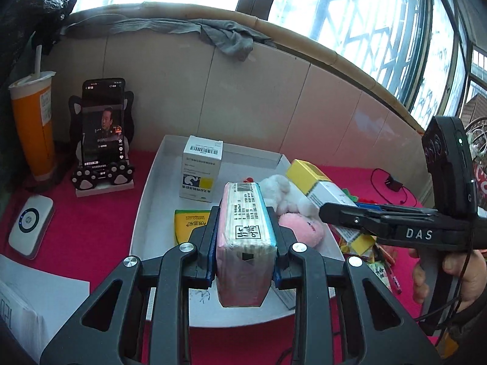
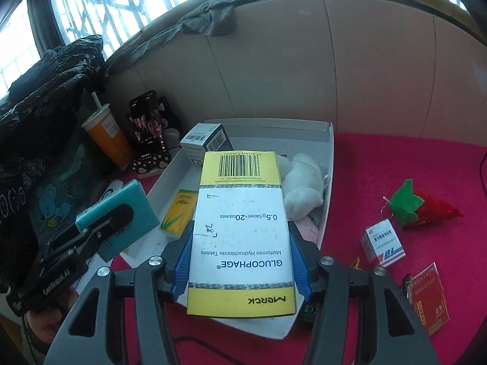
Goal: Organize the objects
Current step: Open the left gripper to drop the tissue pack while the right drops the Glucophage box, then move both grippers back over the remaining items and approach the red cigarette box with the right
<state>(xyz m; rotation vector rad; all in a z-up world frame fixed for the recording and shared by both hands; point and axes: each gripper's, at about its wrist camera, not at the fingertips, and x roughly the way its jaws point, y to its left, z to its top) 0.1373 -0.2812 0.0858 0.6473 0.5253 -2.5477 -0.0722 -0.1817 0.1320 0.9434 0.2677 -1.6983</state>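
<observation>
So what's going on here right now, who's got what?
A person is sorting items into the white tray on the red cloth. The left gripper is shut on a tissue pack; the right gripper is shut on a yellow-and-white Glucophage box. Both are held over the tray. A white medicine box, a small yellow box and plush toys already lie inside. A strawberry plush and small packets are outside on the cloth.

Pink-and-teal tissue pack and yellow-white Glucophage box held above white tray.
</observation>
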